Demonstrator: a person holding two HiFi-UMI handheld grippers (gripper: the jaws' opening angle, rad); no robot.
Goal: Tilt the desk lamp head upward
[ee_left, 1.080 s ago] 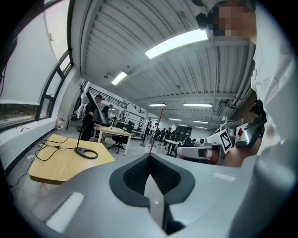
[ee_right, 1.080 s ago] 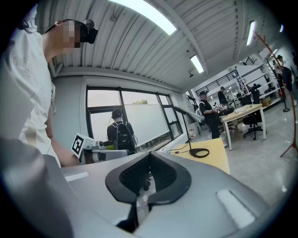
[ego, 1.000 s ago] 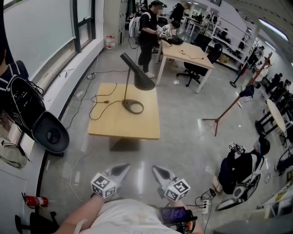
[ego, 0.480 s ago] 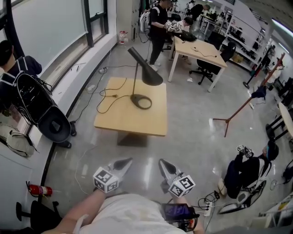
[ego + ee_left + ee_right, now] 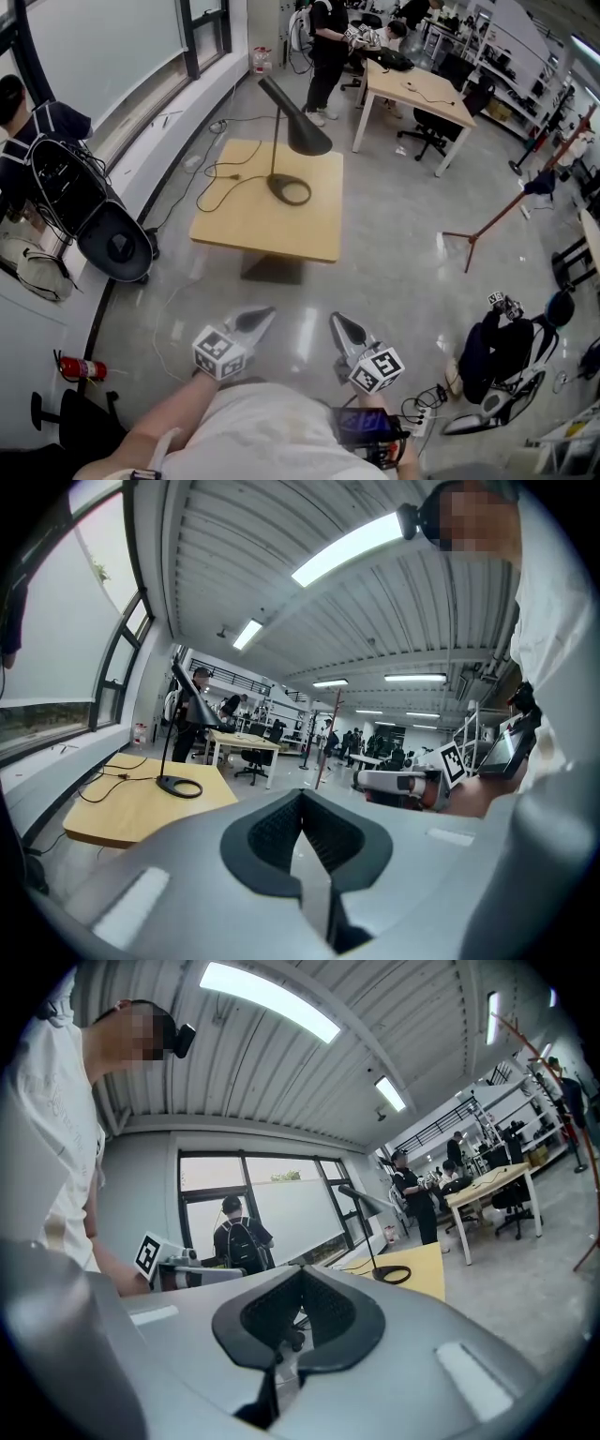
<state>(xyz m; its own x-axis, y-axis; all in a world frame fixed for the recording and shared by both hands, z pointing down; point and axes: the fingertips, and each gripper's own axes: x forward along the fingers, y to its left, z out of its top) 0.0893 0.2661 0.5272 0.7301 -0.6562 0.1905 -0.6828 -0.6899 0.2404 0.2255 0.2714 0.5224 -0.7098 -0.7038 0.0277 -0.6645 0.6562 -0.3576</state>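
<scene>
While both pairs of jaws are pressed together with nothing between them, the left gripper point(image 5: 263, 316) and the right gripper point(image 5: 338, 324) are held low in front of the person, side by side and a little apart. They point out over the glossy floor point(image 5: 375, 262). Ahead of them, well apart from both, stands a light wooden table point(image 5: 253, 230). The black desk lamp point(image 5: 302, 137) stands near the table's far edge on a ring-shaped base point(image 5: 277, 185). Its thin stem is upright and its cone-shaped head slopes downward to the right. Beyond the table, a person point(image 5: 328, 42) in dark clothes stands beside another desk point(image 5: 422, 89). A red fire extinguisher point(image 5: 80, 368) lies on the floor at the left.
</scene>
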